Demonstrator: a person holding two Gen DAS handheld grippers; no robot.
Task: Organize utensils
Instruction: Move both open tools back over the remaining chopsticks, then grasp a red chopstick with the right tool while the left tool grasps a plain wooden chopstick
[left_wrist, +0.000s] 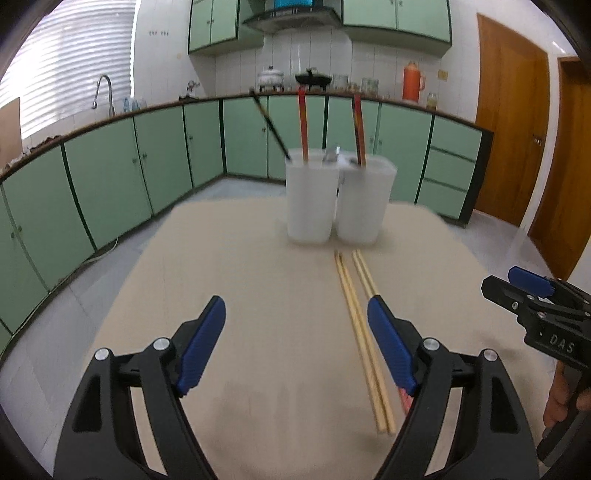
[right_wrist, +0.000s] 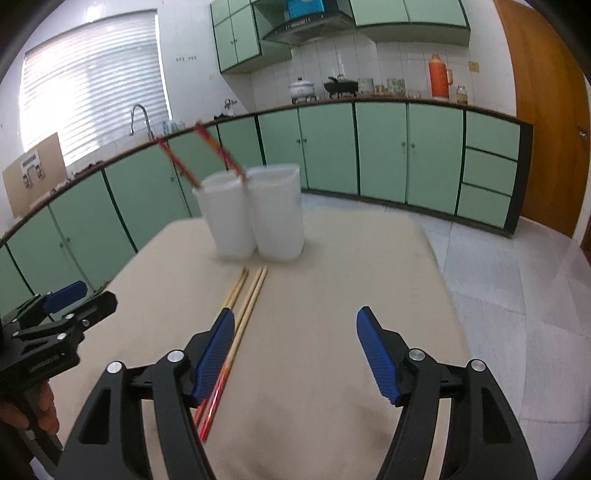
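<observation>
A: both grippers holding anything?

B: nope, left gripper and right gripper are spread wide, nothing between the jaws. Chopsticks lie loose mid-frame on the table, pointing toward two white cups up top, where a few already stand, probably why they're lined up like that

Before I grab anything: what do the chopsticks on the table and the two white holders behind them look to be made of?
Chopsticks: probably bamboo or light wood; pale tan, matte, slim tapered sticks. One pair has red, seemingly lacquered handle ends.
Holders: likely translucent plastic; milky white, frosted walls, with utensils inside sticking out above the rim. Blur keeps me from ruling out frosted glass.
</observation>
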